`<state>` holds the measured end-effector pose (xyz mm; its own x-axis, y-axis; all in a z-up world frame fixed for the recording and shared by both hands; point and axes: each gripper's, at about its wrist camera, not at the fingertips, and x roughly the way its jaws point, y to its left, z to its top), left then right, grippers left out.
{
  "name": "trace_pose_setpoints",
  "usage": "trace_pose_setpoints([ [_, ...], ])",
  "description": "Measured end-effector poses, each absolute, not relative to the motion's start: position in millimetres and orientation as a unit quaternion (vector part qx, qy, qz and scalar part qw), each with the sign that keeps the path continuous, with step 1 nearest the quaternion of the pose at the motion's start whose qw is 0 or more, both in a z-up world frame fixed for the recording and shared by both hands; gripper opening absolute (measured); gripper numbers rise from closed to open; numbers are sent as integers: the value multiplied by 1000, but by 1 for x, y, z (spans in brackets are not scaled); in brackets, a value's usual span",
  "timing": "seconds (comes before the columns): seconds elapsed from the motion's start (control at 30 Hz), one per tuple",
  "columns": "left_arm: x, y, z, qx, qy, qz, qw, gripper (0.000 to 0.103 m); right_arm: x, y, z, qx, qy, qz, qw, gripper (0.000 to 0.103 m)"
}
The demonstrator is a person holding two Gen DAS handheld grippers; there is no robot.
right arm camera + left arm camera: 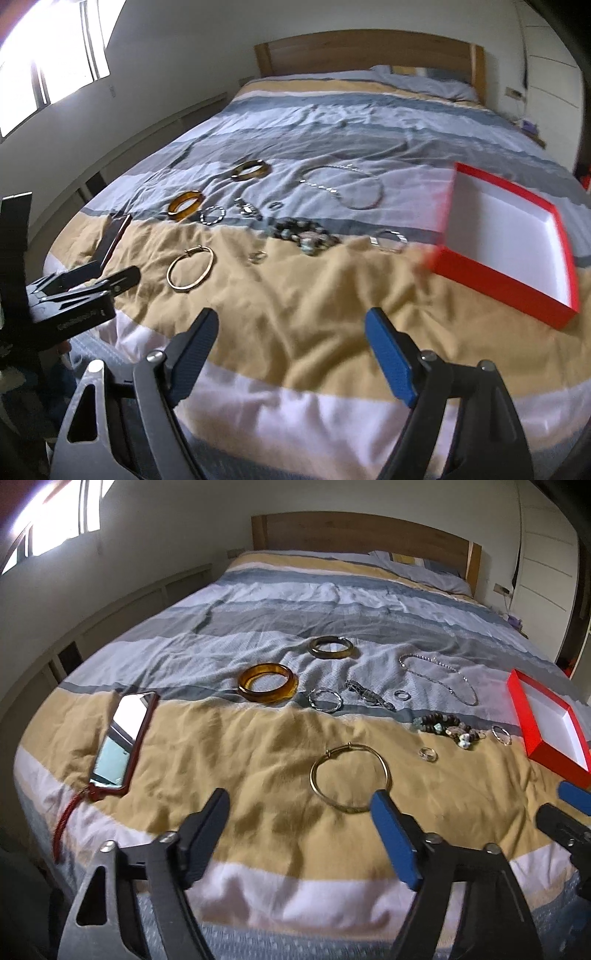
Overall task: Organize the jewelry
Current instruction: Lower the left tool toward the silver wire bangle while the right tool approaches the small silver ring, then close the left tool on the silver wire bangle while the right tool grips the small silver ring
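Note:
Several pieces of jewelry lie on a striped bedspread. Nearest is a thin gold bangle, just beyond my left gripper, which is open with nothing between its fingers. Its blue fingertip overlaps the bangle's right edge in this view. Farther back lie an amber bangle, a dark olive bangle, a silver necklace, a bead bracelet and a small ring. An open red box, white inside and holding nothing, sits right of my right gripper, which is open over bare cloth.
A phone in a red case with a red cord lies at the left of the bed. The wooden headboard and pillows are far back. A window wall runs along the left and white cupboards stand at the right.

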<state>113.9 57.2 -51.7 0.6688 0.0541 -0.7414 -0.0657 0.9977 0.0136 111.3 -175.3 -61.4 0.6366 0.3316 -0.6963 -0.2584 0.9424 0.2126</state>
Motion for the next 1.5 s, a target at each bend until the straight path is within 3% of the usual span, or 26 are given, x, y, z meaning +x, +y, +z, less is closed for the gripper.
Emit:
trace_pose_setpoints([
  [0.13,138,66,-65,-22,421,21,907,64,141,-157,-73,55,406,196,891,52],
  [0.2,149,69,-73,-36,431,12,901,60,155,-149,-79,57,411,207,886,46],
  [0.4,170,73,-99,-68,470,-12,880,41,191,-132,-101,63,425,226,874,40],
  [0.6,178,67,-112,-58,491,-14,869,41,214,-121,-121,64,434,232,868,37],
  [0.73,184,60,-120,-35,503,-5,864,41,221,-115,-128,58,439,236,865,19],
  [0.9,188,53,-124,-8,504,5,863,40,225,-109,-137,48,439,248,862,19],
  [0.97,188,52,-122,-4,499,7,867,31,225,-110,-137,49,439,252,861,19],
  [1.03,187,49,-118,9,493,12,870,13,224,-111,-133,49,436,255,861,18],
  [1.1,185,48,-114,8,488,11,873,6,221,-111,-127,47,430,259,864,18],
  [1.5,158,52,-79,-16,465,22,885,4,178,-140,-78,61,398,253,880,18],
])
